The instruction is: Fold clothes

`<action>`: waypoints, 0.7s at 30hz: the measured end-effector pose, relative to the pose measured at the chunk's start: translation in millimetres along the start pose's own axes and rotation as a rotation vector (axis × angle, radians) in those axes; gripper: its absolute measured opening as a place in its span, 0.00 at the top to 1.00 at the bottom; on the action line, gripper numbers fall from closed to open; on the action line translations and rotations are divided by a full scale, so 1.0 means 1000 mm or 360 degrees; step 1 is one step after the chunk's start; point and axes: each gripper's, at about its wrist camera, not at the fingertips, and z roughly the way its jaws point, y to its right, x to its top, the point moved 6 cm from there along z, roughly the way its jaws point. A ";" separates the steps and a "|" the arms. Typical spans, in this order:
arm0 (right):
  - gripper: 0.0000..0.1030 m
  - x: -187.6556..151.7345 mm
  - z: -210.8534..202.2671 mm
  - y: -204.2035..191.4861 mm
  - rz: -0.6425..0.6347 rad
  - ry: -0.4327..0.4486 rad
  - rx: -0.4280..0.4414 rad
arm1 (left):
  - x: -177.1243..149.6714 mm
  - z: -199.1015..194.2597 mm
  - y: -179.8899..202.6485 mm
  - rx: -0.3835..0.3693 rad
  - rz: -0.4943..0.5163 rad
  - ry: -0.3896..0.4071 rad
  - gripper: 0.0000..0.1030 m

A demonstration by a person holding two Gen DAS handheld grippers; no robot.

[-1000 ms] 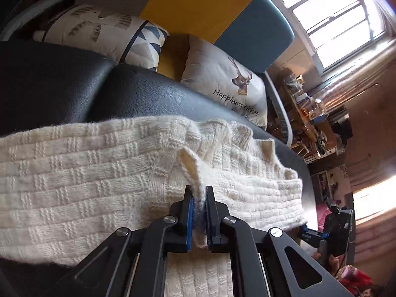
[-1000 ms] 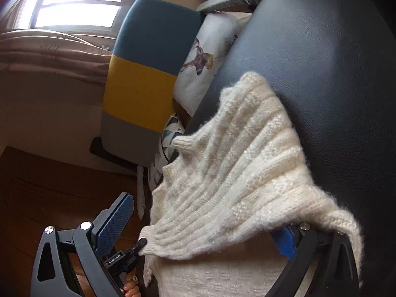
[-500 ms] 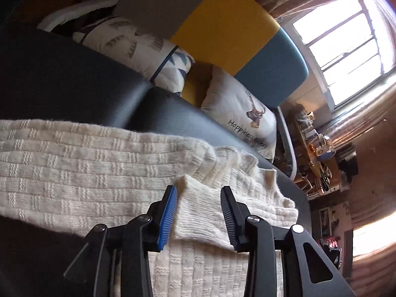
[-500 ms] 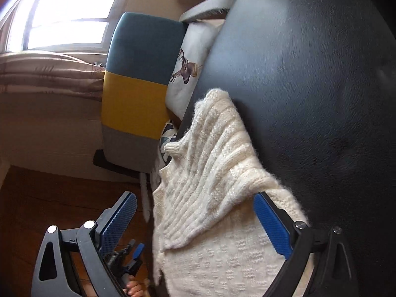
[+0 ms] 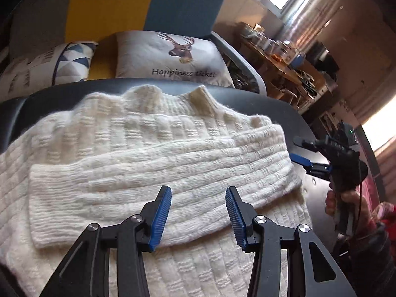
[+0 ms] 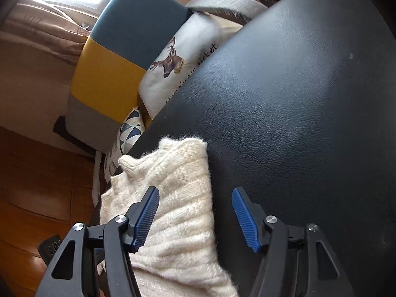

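Both claws stand spread with nothing between their blue pads. From the left wrist camera, the left gripper (image 5: 198,212) hovers over the cream knitted sweater (image 5: 138,153), its two fingers parted and pointing toward the collar. One second ago this claw was pinched on a raised fold of the knit; half a second ago it had let go; now the folded sleeve (image 5: 158,180) lies flat across the body of the garment and the view has swung to face the collar squarely. The sweater rests on the black leather surface (image 5: 279,109). At the right edge a hand (image 5: 346,198) grips the handle of the right gripper (image 5: 300,151), which sits just beside the sweater's right edge. Behind are two cushions: one deer cushion (image 5: 173,57) and one triangle-patterned cushion (image 5: 49,66).

From the right wrist camera, the right gripper (image 6: 195,217) is tilted, its left finger over the sweater's (image 6: 178,198) edge and its right finger over bare black leather (image 6: 297,99). A second ago knit draped over the right finger; now the fabric lies clear of both pads. One sweater, two cushions again: deer (image 6: 178,74), triangles (image 6: 131,133).
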 end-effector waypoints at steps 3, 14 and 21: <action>0.38 0.006 0.016 -0.013 -0.0066 -0.0068 0.0090 | -0.001 0.021 0.007 0.0005 0.0041 -0.0050 0.53; 0.86 -0.030 0.034 -0.062 -0.1286 0.0061 -0.1066 | -0.008 0.051 0.028 0.0136 0.0202 -0.0054 0.34; 0.72 -0.011 -0.009 -0.049 -0.0805 0.0103 -0.0733 | 0.002 0.041 0.031 0.0049 0.0116 -0.0047 0.33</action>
